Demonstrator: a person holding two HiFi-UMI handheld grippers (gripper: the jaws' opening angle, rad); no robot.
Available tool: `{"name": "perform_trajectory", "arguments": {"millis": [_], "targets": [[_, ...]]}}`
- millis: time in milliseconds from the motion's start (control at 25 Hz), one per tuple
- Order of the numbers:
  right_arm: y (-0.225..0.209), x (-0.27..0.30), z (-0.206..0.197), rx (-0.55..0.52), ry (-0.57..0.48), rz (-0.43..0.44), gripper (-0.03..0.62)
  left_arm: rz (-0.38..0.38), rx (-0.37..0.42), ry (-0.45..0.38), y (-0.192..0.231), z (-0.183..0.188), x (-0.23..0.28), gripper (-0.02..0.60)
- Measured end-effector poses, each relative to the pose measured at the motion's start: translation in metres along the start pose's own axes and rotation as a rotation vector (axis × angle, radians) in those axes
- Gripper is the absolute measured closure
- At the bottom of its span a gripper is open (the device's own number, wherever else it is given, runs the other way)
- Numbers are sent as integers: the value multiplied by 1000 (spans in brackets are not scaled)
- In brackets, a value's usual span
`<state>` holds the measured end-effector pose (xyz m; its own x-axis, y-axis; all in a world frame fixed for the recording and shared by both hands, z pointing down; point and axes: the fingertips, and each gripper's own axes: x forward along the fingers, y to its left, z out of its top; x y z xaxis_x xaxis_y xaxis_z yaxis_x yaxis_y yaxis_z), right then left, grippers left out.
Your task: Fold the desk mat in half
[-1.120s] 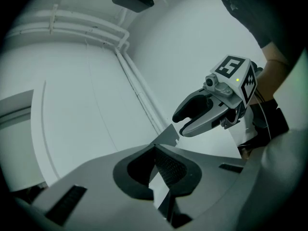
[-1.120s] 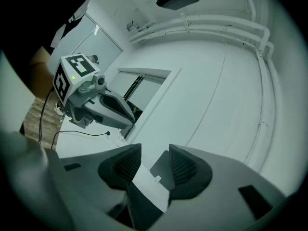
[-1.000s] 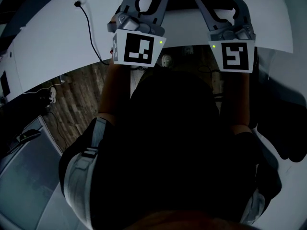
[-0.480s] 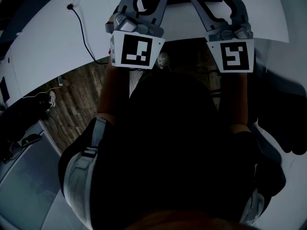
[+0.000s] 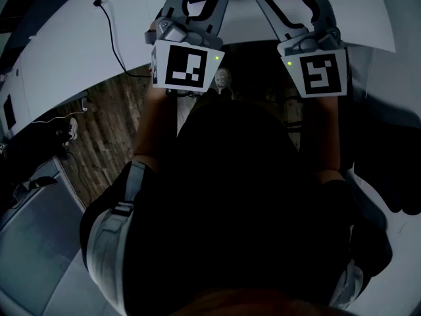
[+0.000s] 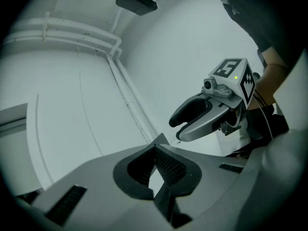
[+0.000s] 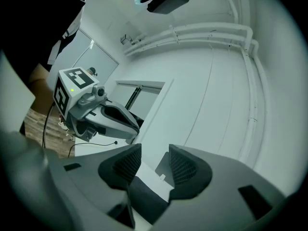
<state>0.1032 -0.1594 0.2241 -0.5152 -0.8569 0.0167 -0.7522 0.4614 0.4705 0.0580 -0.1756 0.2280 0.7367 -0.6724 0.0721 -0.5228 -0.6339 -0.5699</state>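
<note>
left gripper (image 6: 154,150) is pinched shut, right gripper (image 7: 155,152) is open around the desk mat (image 7: 163,169) corner (not squeezing it yet), so open both, slide in level, and grab both corners together.

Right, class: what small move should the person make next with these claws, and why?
Probably close the right claw on the grey corner, likely the mat's, showing between its pads. That claw stands open, pads apart, while the left claw is shut at its tips, seemingly pinching a similar grey tip. Both corners need a hold before the fold can go evenly.
</note>
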Motion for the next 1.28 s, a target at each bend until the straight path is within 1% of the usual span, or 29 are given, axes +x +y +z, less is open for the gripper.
{"name": "perform_trajectory", "arguments": {"millis": [240, 400, 600, 720, 960, 1200, 1280], "targets": [[9, -23, 3, -3, -23, 31, 405, 30, 8, 14, -16, 15, -14, 569], [18, -55, 5, -6, -40, 43, 407, 53, 21, 26, -40, 30, -31, 569], [32, -88, 8, 15, -62, 59, 421, 86, 21, 47, -66, 42, -53, 569], [41, -107, 13, 34, -73, 68, 445, 101, 32, 50, -79, 53, -70, 569], [64, -142, 24, 33, -99, 92, 494, 140, 31, 57, -100, 68, -102, 569], [77, -173, 27, 57, -128, 101, 563, 154, 37, 70, -124, 79, -118, 569], [83, -179, 28, 71, -121, 122, 565, 152, 36, 70, -130, 82, -124, 569]]}}
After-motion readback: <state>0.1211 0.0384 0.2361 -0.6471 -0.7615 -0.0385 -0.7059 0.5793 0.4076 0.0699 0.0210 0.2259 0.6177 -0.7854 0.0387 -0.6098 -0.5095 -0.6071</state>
